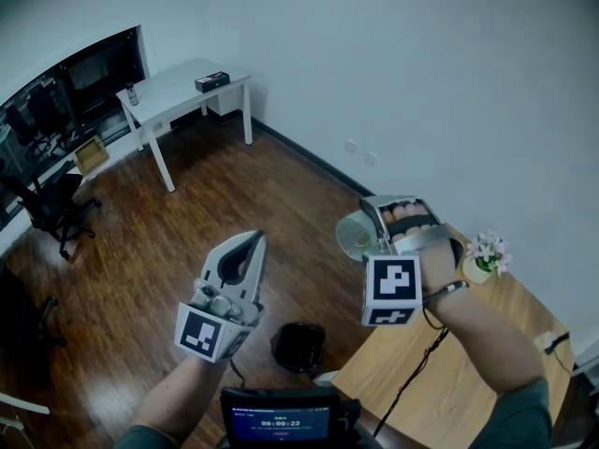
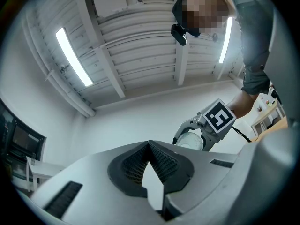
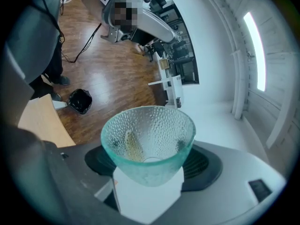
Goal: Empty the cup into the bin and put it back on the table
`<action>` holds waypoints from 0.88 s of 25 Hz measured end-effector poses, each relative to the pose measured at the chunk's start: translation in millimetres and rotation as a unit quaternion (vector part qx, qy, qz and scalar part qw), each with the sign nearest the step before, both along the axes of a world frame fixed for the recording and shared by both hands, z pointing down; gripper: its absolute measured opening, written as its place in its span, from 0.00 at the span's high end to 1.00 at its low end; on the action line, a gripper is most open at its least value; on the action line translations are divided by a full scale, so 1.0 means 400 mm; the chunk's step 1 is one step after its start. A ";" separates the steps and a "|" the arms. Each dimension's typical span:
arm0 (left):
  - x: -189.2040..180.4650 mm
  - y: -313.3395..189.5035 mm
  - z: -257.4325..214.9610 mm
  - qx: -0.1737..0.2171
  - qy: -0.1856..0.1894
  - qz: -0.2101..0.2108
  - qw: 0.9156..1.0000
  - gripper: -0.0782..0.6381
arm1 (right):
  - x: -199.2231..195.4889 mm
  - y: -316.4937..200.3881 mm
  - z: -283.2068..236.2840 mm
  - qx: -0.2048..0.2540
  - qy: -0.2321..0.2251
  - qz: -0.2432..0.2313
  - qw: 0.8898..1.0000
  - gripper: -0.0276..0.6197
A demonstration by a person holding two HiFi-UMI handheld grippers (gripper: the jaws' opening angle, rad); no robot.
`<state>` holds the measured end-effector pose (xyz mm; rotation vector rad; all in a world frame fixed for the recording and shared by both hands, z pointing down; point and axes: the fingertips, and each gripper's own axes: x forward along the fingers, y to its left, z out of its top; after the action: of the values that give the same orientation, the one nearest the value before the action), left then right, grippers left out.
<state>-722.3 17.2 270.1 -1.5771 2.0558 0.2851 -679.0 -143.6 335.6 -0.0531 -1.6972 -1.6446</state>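
Pebbled, green-tinted glass flaring like a cone: the cup [image 3: 147, 130] sat clamped in the right claw [image 3: 150, 170], held aloft beyond the wooden surface's [image 1: 449, 382] edge, mouth tipped floorward. Only a yellowish smear showed inside, so the emptying looked about done. The black bin [image 1: 299, 346] stood on the floor by the surface's corner. Next, probably: righting the cup and setting it down gently. The left claw [image 2: 150, 170] was closed on nothing.

Wooden table [image 1: 468, 344], under right gripper [image 1: 379, 223]: flower pot [image 1: 485, 255] beside it. Wood floor [image 1: 234, 185], beneath left gripper [image 1: 251, 243]: black bin [image 1: 299, 346]; white desk [image 1: 178, 87] beyond.
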 end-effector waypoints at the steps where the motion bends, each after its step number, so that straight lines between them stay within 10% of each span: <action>1: 0.000 0.000 0.001 -0.001 0.001 0.000 1.000 0.89 | -0.001 0.000 -0.002 0.001 0.001 -0.001 1.000 0.36; 22: 0.014 -0.008 -0.001 0.003 -0.006 0.000 1.000 0.89 | 0.002 -0.009 0.000 0.038 0.030 -0.013 0.999 0.36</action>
<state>-716.7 13.9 269.8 -1.5719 2.0441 0.2823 -678.2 -147.2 335.5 -0.0871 -1.5937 -1.7101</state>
